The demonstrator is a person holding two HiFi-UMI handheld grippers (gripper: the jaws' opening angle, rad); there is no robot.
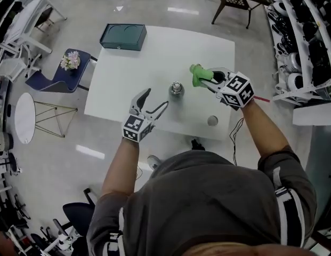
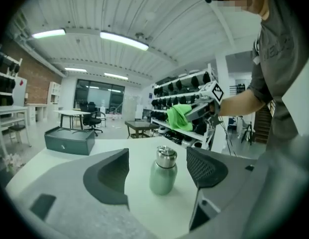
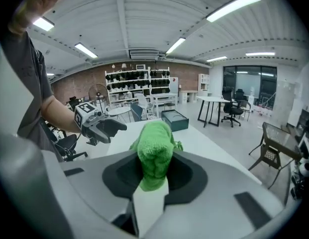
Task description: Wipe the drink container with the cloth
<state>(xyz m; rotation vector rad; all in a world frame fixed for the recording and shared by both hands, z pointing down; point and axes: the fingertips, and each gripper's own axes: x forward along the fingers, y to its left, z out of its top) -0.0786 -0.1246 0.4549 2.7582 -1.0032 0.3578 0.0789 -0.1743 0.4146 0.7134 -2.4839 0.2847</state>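
1. The white table [image 1: 122, 92] carries all the items below.
2. A dark green box [image 1: 122, 37] sits at the table's far left corner, well apart from the rest.
3. Left gripper [image 1: 157, 97]: jaws spread wide and holding nothing. It is held near the drink container, on the person's side of it. The left gripper view shows the container framed in the gap beyond the jaws, with neither jaw touching it.
4. Right gripper [image 1: 207, 79]: jaws closed on the cloth, with folds bulging out in front of them. It is held off the table, to the right of the container and apart from it.
5. Drink container [image 1: 176, 89]: a pale green bottle with a metal cap, upright near the table's middle.
6. Cloth [image 1: 199, 74]: green, bunched, clear of the container.
7. A small grey round object [image 1: 212, 120] lies near the table's near right edge.
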